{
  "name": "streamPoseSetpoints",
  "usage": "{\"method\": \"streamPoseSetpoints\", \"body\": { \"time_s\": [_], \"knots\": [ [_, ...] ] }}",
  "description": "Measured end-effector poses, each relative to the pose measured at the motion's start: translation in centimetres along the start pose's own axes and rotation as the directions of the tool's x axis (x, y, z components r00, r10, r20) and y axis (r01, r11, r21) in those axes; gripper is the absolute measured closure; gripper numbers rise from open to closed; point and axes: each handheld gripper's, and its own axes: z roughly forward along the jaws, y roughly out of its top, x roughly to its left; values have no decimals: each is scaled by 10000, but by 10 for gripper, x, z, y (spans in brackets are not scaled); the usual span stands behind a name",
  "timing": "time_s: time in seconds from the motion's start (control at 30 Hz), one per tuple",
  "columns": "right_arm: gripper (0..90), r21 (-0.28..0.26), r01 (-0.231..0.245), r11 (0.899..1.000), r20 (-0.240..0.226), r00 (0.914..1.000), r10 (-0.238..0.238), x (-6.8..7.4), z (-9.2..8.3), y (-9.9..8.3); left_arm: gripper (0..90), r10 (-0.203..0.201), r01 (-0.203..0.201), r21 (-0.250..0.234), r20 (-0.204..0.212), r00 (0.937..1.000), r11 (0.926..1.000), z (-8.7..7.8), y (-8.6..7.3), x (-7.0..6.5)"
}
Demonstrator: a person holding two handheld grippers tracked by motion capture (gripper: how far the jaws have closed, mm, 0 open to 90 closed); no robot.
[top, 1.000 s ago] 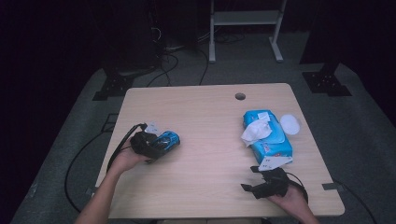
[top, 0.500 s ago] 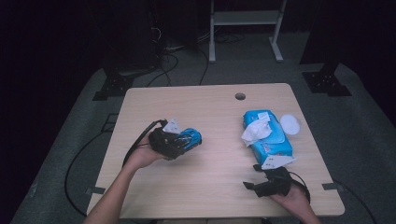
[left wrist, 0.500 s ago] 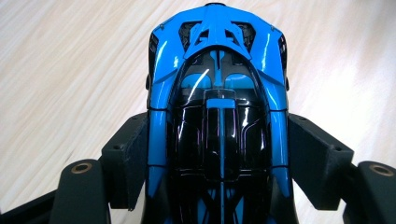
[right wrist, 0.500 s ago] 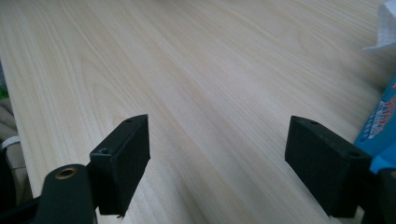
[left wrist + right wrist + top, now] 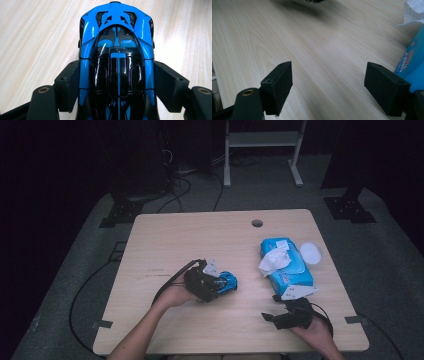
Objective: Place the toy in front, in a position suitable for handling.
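Note:
A glossy blue and black toy car (image 5: 117,62) sits between the jaws of my left gripper (image 5: 220,284), whose pads press on both its flanks. In the high view the toy car (image 5: 228,281) is near the middle of the wooden table (image 5: 170,240), held by the hand coming in from the lower left. My right gripper (image 5: 280,315) rests at the table's front right, jaws wide apart with bare wood between them (image 5: 328,75). A blue pack of wet wipes (image 5: 285,265) with a white wipe pulled up lies just beyond it.
A white round lid (image 5: 310,252) lies right of the wipes pack. A small hole (image 5: 257,223) marks the table's far edge. The pack's blue side (image 5: 412,67) is close to my right gripper's right jaw. Cables trail off the table's left.
My left gripper has carried the toy car rightwards from the table's left part toward its middle. The right gripper has stayed where it was.

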Motion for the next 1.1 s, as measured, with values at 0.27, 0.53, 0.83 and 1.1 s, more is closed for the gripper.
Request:
{"method": "streamPoseSetpoints", "body": {
  "time_s": [0.27,0.53,0.83,1.1],
  "knots": [
    [220,29,-69,10000,95,9999,69,-1,1,0,284,111,-115,163,293,9995,9998,14,-2,-8],
    [224,-30,-145,9999,146,9998,146,-3,0,0,284,86,-95,150,598,9982,9998,23,-5,-13],
    [224,22,-99,9999,127,9999,99,-2,2,1,273,148,-146,-30,563,9983,9999,30,-12,-17],
    [224,-68,-187,9998,206,9996,189,-3,-2,-2,126,-393,387,-1207,-28,9992,9919,16,-17,-27]
  ]
}}
